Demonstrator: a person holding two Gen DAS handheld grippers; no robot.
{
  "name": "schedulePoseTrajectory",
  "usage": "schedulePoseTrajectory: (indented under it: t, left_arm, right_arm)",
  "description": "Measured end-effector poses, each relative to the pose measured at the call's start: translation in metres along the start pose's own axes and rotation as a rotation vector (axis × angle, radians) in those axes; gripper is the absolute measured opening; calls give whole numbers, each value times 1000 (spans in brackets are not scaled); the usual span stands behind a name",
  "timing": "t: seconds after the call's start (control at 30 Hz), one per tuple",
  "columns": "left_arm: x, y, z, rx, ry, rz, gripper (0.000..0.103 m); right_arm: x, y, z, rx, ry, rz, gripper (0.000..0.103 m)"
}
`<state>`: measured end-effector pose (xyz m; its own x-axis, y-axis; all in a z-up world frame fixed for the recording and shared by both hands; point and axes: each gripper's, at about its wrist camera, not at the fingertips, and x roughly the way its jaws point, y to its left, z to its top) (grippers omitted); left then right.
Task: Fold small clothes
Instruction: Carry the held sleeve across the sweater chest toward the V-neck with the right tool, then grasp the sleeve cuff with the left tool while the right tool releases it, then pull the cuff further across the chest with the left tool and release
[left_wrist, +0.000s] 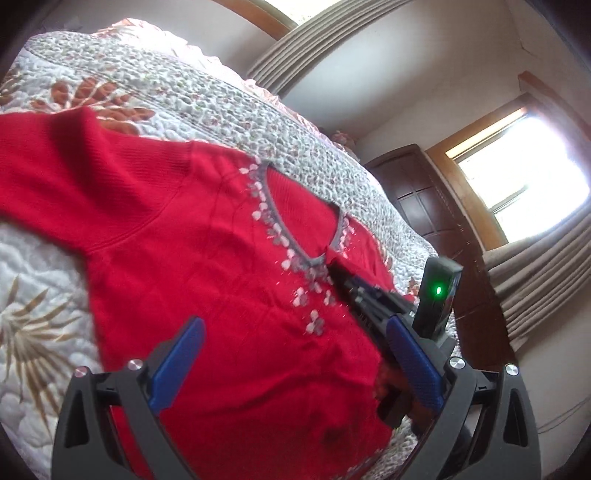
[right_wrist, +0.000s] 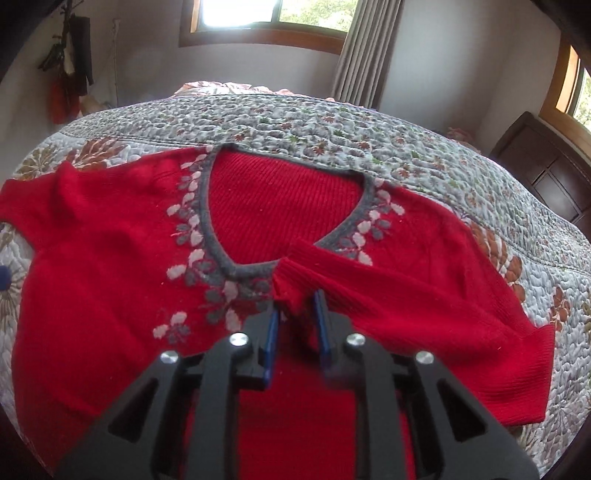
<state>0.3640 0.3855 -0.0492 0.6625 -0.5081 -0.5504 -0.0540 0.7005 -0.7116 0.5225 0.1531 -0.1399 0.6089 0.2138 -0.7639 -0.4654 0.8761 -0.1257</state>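
Our right tongs (right_wrist: 297, 317) pinch the soft sweater's (right_wrist: 110, 266) cuff (right_wrist: 295, 266); left tongs (left_wrist: 291, 354) hang released. Limp knit sags, so we grip hems.

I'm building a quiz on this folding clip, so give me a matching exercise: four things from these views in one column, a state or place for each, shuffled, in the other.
Things:
1. left gripper
2. right gripper
3. right sleeve cuff
4. left sleeve

States:
A. lying spread out on the quilt
B. shut on red knit
C. open, above the sweater
D. brought across to the V-neck trim

Pairs: 1-C, 2-B, 3-D, 4-A
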Motion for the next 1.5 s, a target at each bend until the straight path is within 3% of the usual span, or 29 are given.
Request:
schedulePoseTrajectory:
  t: [0.13, 0.17, 0.27, 0.37, 0.47, 0.67, 0.73, 0.77, 0.87, 0.97, 1.07, 1.2, 1.5]
  left_arm:
    - [47, -19, 28, -22, 78, -98, 99]
    - [63, -24, 33, -29, 99, -113, 99]
    - [119, -36, 41, -58, 179, -136, 99]
    - [175, -50, 39, -26, 265, -104, 99]
    - [213, -62, 37, 23, 310, -19, 99]
    - [235, -88, 39, 124, 374, 97, 96]
    - [239, -95, 38, 147, 391, 118, 72]
    - [242, -97, 38, 159, 409, 143, 48]
    - [247, -99, 37, 169, 408, 202, 15]
    - [245, -96, 35, 176, 390, 214, 6]
    - [231, -101, 37, 207, 349, 220, 5]
    - [192, -113, 65, 226, 273, 200, 5]
    - [91, -104, 131, 236, 118, 284, 5]
  right_arm:
    - [-40, -17, -33, 128, -68, 129, 39]
    - [-52, -23, -48, 181, -85, 171, 44]
    - [-88, -26, -99, 268, -126, 280, 44]
    - [-119, -17, -146, 274, -150, 307, 44]
    - [-143, -8, -176, 278, -164, 338, 45]
    - [-166, -6, -201, 347, -192, 415, 49]
    - [-171, -4, -205, 364, -202, 442, 49]
    - [-171, -3, -204, 370, -204, 455, 49]
    - [-177, -2, -207, 390, -216, 480, 50]
    - [-180, -1, -211, 404, -211, 495, 51]
    - [-180, 1, -217, 406, -197, 499, 52]
    - [-181, 7, -220, 402, -183, 508, 52]
    - [-182, 21, -222, 394, -165, 539, 52]
